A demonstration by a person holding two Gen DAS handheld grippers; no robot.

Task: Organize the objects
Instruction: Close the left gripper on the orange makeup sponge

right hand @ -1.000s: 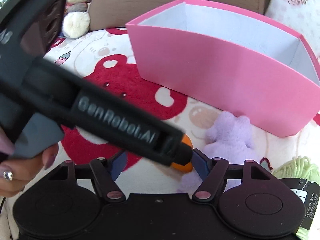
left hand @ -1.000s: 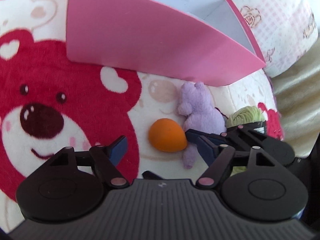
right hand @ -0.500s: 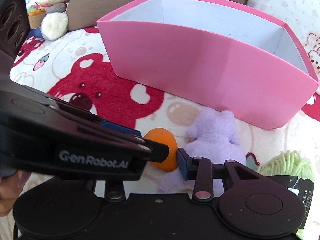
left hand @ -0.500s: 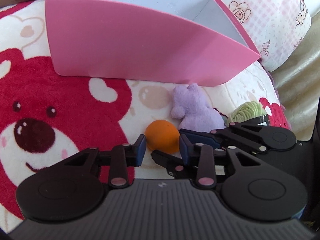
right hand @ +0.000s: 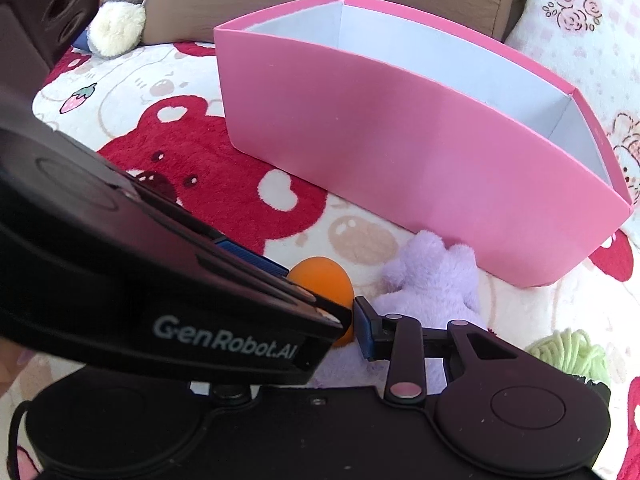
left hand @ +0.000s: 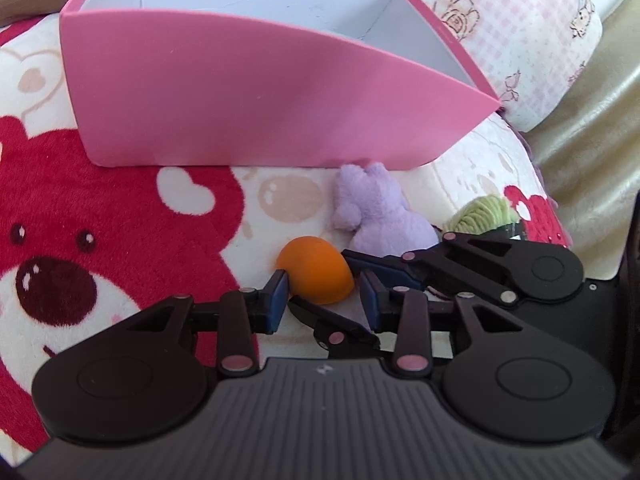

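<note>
From my right hand's view, my left gripper (left hand: pixel 323 300) crosses the foreground and hides the left finger of my right gripper (left hand: pixel 320 280). It also hides part of the orange egg (right hand: pixel 322 278). A green yarn ball (right hand: pixel 568 352) is cut off at the lower right, and the print on its black label is too small to read. A grey plush (right hand: pixel 116 28) is cropped at the top left.

My left gripper's jaws have just been closing, then eased slightly apart. The egg sits between their tips: one pad touches it, and the other seems a sliver clear. My right gripper's jaws have also just been closing and straddle the same egg. I cannot tell if they pinch it.

The egg lies on a bear-print blanket (left hand: pixel 80 208), just beside a purple plush toy (left hand: pixel 376 216), in front of the pink box (left hand: pixel 240 112).

White lettering on my left gripper reads "GenRobot.AI".
</note>
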